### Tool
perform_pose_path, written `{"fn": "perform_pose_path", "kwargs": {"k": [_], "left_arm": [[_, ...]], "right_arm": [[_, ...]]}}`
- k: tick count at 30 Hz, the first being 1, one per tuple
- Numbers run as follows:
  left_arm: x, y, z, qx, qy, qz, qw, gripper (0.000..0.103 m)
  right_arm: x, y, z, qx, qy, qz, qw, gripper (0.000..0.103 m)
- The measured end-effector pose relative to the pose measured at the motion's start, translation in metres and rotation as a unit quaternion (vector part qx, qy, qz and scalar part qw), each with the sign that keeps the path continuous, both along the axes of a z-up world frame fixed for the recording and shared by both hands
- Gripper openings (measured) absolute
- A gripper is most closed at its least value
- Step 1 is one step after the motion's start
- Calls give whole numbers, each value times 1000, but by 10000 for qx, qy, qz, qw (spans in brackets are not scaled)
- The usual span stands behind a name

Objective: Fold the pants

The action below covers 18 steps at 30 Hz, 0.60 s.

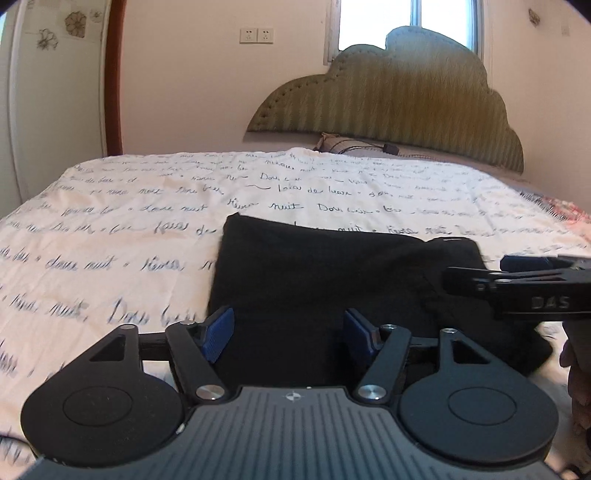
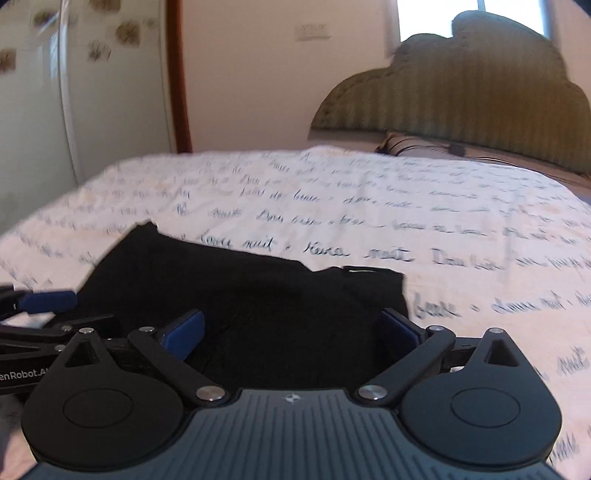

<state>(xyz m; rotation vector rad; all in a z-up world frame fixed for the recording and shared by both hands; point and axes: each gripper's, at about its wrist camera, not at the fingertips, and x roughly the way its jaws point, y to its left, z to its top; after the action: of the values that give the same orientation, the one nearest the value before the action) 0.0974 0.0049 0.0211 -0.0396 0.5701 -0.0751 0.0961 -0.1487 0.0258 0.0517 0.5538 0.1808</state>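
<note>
- Black pants [image 1: 332, 288], folded into a compact block, lying on the bed [image 1: 110, 229] in the lower middle of both views.
- Cream cover with blue script lettering across the bed; padded green headboard [image 1: 399, 96] at upper right, window [image 1: 406, 22] above it.
- Left gripper [image 1: 291, 334] low in the left view, blue pads [image 1: 218, 334] spread apart, nothing pinched; pants visible through the gap, no pad contact to be seen.
- Right gripper [image 2: 293, 334] low in the right view, blue pads [image 2: 183, 334] spread very wide, nothing clamped; pants beyond and below the gap.
- Right gripper's side also at the right edge of the left view [image 1: 517, 280], over the pants' right end.
- Left gripper's blue tip at the left edge of the right view [image 2: 48, 301], near the pants' left edge.
- Two wall sockets [image 1: 256, 36] upper middle of the left view; brown door frame [image 1: 112, 74] at upper left.
- Right view blurred throughout.
</note>
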Motion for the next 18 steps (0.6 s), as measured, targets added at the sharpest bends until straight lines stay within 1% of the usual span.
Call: {"fn": "perform_pose_path", "kwargs": {"k": [1,2,4,5,6,7,8,9,12,13,15,17,18], "left_arm": [[-10,3,1,-109,24,-41,9999,77],[-19,5,0,-190,64,-54,9998,79],[-28,4,-6,-104,167,7,9998,84],[-29,3,-11,-34,158,1,9999,85],[-27,4,-17,-40,187,40,9998,89],[-22,8,-23,-164,327,128,9993,87],[-17,13,-25,-354,429,202,9982,87],[-14,16,-25,-442,456,253,9977,87],[-13,13,-23,-310,460,258,9981,87],[-14,13,-22,-292,456,259,9982,87],[-20,15,-17,-276,456,331,9980,87],[-30,17,-11,-312,478,393,9976,88],[-35,18,-8,-340,495,403,9974,89]], "right_arm": [[-12,-2,1,73,-15,35,10000,101],[-20,-2,-1,21,49,62,10000,101],[-27,3,-11,-270,270,36,9993,101],[-27,4,-18,-341,324,26,9989,101],[-26,3,-23,-281,361,9,9990,103],[-24,2,-26,-197,409,-21,9990,103],[-22,1,-27,-177,451,-27,9988,103],[-20,2,-27,-184,481,-12,9987,103],[-20,2,-26,-166,514,10,9985,103],[-22,1,-24,-132,511,7,9986,103],[-32,-7,-16,36,402,-177,9990,103],[-47,-19,-9,380,330,-279,9983,103],[-54,-24,-8,553,410,-257,9973,103]]}}
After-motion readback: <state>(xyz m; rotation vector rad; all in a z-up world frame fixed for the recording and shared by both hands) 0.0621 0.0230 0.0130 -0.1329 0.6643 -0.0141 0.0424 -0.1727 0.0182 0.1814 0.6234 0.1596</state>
